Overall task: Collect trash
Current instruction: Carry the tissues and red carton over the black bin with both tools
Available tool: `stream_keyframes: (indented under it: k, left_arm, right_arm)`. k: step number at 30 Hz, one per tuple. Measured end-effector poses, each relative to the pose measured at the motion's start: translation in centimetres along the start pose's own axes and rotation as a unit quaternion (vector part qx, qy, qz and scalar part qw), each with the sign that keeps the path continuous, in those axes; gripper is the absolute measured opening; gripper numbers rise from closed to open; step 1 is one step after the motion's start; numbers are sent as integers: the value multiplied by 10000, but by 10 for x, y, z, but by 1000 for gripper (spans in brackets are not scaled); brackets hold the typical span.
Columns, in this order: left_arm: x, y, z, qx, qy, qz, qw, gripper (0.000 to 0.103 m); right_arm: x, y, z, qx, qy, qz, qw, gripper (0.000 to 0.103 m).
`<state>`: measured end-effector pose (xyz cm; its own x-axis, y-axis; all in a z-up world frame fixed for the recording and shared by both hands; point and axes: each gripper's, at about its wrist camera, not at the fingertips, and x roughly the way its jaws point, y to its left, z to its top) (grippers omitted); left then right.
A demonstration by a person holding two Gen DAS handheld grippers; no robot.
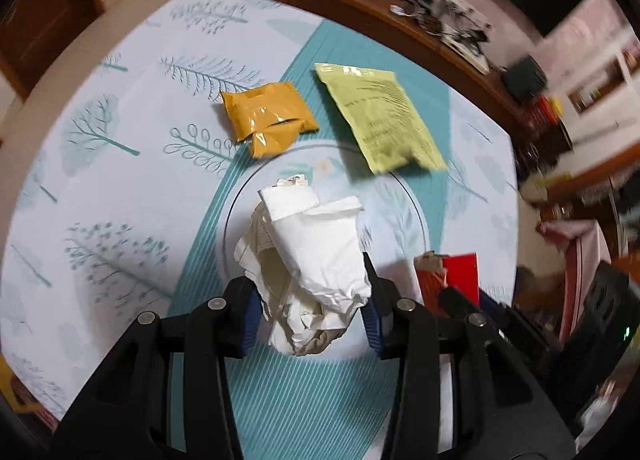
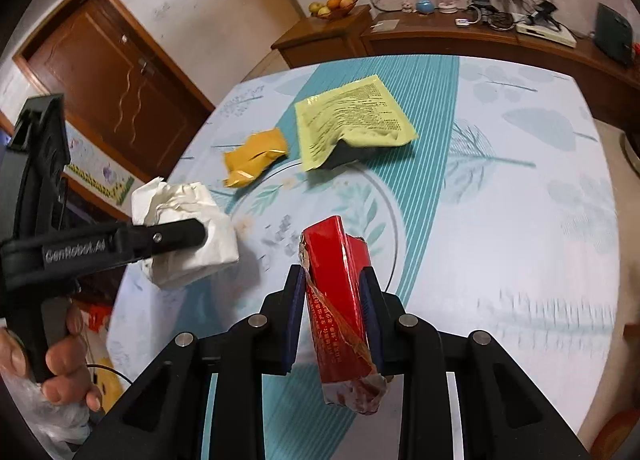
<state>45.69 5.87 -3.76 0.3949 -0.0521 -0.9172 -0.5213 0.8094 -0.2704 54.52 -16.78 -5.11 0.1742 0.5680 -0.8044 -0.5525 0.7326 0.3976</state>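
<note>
My left gripper (image 1: 308, 296) is shut on a crumpled white paper wad (image 1: 308, 256), held above the table; the right wrist view shows the same wad (image 2: 184, 236) pinched in the left gripper (image 2: 192, 238) with a hand on its handle. My right gripper (image 2: 332, 300) is shut on a torn red carton (image 2: 340, 300), whose edge shows as the red carton (image 1: 452, 276) in the left wrist view. An orange packet (image 1: 268, 118) (image 2: 256, 158) and a yellow-green printed pouch (image 1: 380, 116) (image 2: 348, 120) lie flat on the table further ahead.
The table wears a pale cloth with teal stripes and tree prints (image 1: 120, 164) (image 2: 520, 188). Beyond it stands a wooden sideboard (image 2: 460, 36) with cables, gadgets and a fruit bowl (image 2: 334, 6). A brown door (image 2: 108, 88) is at the left.
</note>
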Motion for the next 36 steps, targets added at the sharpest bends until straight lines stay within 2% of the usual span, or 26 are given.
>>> stream_keyframes:
  k: [8, 16, 21, 29, 36]
  left_arm:
    - [-95, 40, -62, 820, -112, -645, 9945, 38]
    - [-170, 93, -141, 1719, -64, -1141, 9785, 38]
    - [-198, 118, -191, 2300, -41, -1260, 9650, 38]
    - [-221, 141, -275, 3113, 95, -1113, 9437, 39]
    - [-211, 146, -337, 3369, 317, -980, 9359, 39]
  right_arm:
    - [-78, 65, -77, 525, -571, -246, 9967, 27]
    - [-141, 154, -185, 1186, -1164, -515, 9848, 27]
    - [-166, 203, -255, 1622, -1349, -648, 9753, 27]
    - [-187, 252, -346, 2022, -1185, -763, 9691, 27]
    - [-177, 254, -410, 2310, -757, -792, 9668, 27]
